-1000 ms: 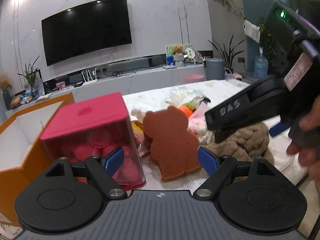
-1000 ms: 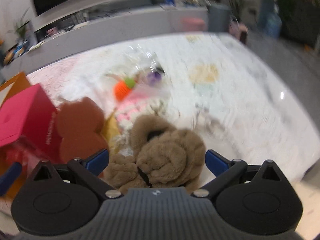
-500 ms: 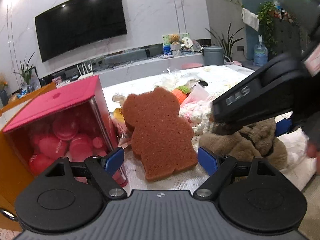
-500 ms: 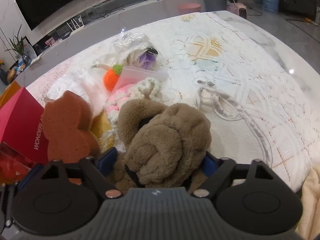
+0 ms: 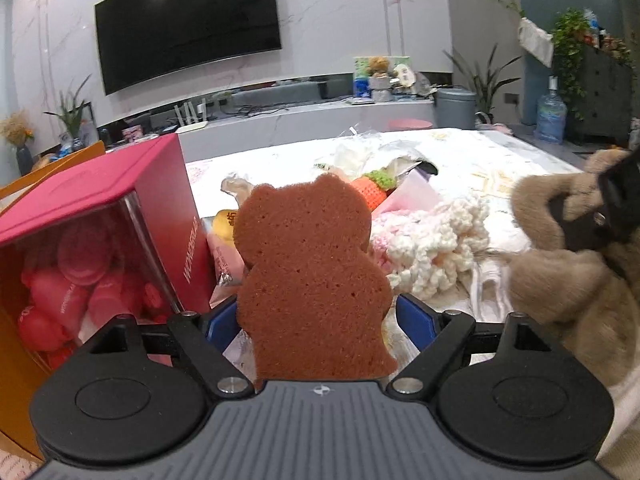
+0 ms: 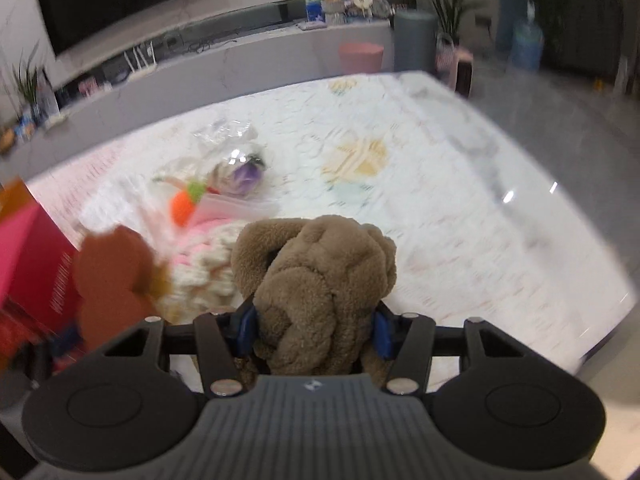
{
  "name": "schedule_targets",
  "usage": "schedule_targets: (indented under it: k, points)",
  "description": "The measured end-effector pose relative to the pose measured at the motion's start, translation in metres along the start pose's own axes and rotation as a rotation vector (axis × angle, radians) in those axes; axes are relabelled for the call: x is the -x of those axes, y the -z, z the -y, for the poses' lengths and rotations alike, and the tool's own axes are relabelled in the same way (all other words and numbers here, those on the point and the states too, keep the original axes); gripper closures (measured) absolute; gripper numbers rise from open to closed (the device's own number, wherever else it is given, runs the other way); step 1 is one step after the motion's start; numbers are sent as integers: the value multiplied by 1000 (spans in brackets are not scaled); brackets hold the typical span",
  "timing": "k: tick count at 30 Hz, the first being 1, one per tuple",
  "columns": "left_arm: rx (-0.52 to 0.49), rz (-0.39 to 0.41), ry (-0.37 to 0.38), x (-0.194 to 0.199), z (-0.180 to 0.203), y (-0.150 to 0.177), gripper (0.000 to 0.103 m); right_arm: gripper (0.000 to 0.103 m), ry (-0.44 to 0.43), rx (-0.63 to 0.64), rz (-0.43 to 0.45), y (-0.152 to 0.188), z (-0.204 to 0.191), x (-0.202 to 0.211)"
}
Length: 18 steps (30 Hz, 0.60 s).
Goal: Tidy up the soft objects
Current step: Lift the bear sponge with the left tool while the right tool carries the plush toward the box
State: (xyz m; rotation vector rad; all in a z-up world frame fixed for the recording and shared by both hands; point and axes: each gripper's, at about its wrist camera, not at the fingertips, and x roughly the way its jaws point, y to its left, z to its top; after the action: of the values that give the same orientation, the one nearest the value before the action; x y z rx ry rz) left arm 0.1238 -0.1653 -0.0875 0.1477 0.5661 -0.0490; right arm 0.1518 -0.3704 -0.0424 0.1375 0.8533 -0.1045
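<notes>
My left gripper [image 5: 316, 320] is shut on a brown bear-shaped sponge [image 5: 312, 280], which stands upright between the blue pads. My right gripper [image 6: 314, 328] is shut on a tan knotted plush [image 6: 320, 280] and holds it above the table. The plush also shows at the right edge of the left wrist view [image 5: 568, 272], and the sponge shows at the left of the right wrist view [image 6: 116, 276]. A pink and white knitted piece [image 5: 428, 240] and an orange crochet carrot [image 5: 372, 188] lie on the white tablecloth [image 6: 440, 200].
A red box with a clear side [image 5: 92, 240] full of pink items stands at the left, with an orange box [image 5: 16, 328] beside it. Plastic bags [image 6: 228, 152] lie mid-table. The table's right edge [image 6: 592, 320] drops to the floor.
Both grippers have closed: the left on the sponge, the right on the tan plush. The plush has risen off the table, and the right view is blurred with motion.
</notes>
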Motion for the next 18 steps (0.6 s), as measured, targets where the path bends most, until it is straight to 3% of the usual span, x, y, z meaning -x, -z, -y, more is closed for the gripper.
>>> schedule_targets:
  k: [4, 7, 15, 17, 18]
  points:
    - [-3, -12, -45, -5, 10, 3, 5, 46, 5, -22, -33, 6, 9, -17]
    - [1, -22, -89, -8, 15, 4, 14, 41, 6, -86, -47, 9, 17, -28]
    - [59, -5, -82, 8, 9, 3, 17, 20, -65, -218, -64, 11, 30, -43]
    - [69, 10, -64, 16, 6, -1, 17, 23, -57, -209, -54, 14, 28, -47]
    - [76, 12, -50, 20, 5, -4, 17, 30, -45, -194, -46, 15, 26, -47]
